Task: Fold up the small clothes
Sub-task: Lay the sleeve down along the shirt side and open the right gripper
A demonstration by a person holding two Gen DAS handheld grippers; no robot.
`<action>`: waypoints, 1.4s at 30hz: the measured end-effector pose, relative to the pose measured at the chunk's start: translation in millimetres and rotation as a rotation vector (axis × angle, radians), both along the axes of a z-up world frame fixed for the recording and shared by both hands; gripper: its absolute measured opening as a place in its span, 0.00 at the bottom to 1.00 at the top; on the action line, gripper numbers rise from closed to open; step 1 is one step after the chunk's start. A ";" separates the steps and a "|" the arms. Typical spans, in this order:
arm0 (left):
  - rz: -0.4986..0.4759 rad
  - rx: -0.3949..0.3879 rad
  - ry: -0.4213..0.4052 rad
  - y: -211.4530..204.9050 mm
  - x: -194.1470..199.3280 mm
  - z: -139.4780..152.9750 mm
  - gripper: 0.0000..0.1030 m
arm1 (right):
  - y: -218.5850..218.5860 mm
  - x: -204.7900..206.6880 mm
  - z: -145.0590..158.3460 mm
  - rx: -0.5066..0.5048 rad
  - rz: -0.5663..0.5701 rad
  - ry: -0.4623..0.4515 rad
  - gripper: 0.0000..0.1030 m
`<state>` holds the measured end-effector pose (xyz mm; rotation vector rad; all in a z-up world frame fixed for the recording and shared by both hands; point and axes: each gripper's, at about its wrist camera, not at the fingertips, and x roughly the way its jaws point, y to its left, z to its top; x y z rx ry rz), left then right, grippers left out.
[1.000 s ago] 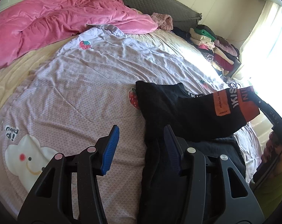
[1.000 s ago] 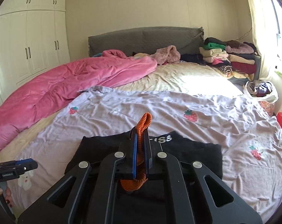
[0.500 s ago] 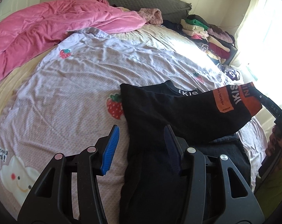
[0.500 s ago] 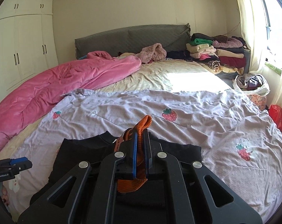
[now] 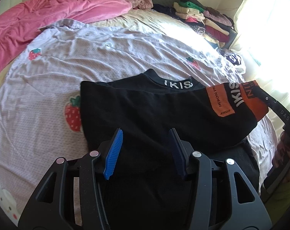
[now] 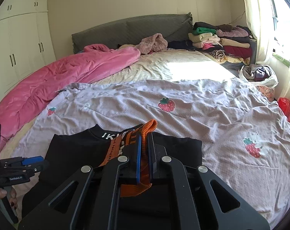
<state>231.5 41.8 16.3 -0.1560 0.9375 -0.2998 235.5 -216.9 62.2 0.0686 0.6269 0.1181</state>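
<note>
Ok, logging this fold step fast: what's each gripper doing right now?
Left gripper: open, empty, over the black top.
Right gripper: shut on the top's orange cuff, sleeve drawn across the body.

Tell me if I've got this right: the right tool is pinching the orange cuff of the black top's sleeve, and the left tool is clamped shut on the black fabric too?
Not quite. The right tool does pinch the orange cuff of the black top, but the left tool is open. The left wrist view shows its blue pads spread apart above the fabric, gripping nothing.
</note>
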 end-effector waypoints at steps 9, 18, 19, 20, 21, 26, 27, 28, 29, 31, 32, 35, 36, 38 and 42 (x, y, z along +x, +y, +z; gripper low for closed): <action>-0.009 0.017 0.088 -2.8 11.3 -31.9 0.40 | -7.6 6.0 -11.4 0.012 -0.015 0.029 0.05; -0.011 0.015 0.094 -1.8 10.7 -32.9 0.41 | -29.4 0.1 -16.2 0.072 -0.097 0.047 0.10; -0.012 0.014 0.093 -1.6 10.5 -32.8 0.41 | -29.7 -1.0 -17.2 0.073 -0.094 0.053 0.12; -0.012 0.013 0.093 -1.6 10.4 -33.0 0.41 | -28.9 -2.5 -18.5 0.074 -0.089 0.060 0.15; -0.013 0.013 0.092 -1.3 10.1 -33.4 0.41 | -26.9 -3.8 -19.9 0.074 -0.082 0.066 0.16; -0.013 0.015 0.094 -1.4 9.6 -33.5 0.41 | -6.4 -6.4 -32.9 0.058 -0.012 0.115 0.22; -0.014 0.018 0.094 -1.7 9.2 -33.4 0.41 | -2.2 -6.6 -35.4 0.056 0.003 0.126 0.22; -0.014 0.020 0.094 -2.0 8.9 -33.8 0.41 | 3.2 -7.1 -38.4 0.053 0.017 0.136 0.23; -0.013 0.022 0.095 -2.4 8.8 -34.1 0.41 | 7.6 -7.4 -41.7 0.051 0.033 0.147 0.26; -0.014 0.029 0.095 -3.3 8.3 -34.3 0.41 | 17.4 -8.8 -48.7 0.037 0.067 0.170 0.26; -0.015 0.033 0.094 -3.9 7.5 -34.5 0.41 | 22.5 -9.4 -52.7 0.032 0.085 0.183 0.27; -0.014 0.035 0.094 -3.7 7.0 -35.4 0.41 | 31.5 -8.9 -62.3 0.030 0.115 0.215 0.30; -0.014 0.035 0.094 -3.5 6.7 -35.5 0.41 | 33.3 -7.7 -65.1 0.030 0.119 0.227 0.31; -0.014 0.039 0.094 -3.8 6.3 -36.0 0.41 | 34.4 -5.8 -69.8 0.026 0.118 0.245 0.34; -0.014 0.044 0.096 -3.5 4.8 -37.2 0.42 | 28.3 -1.7 -80.0 0.019 0.087 0.283 0.35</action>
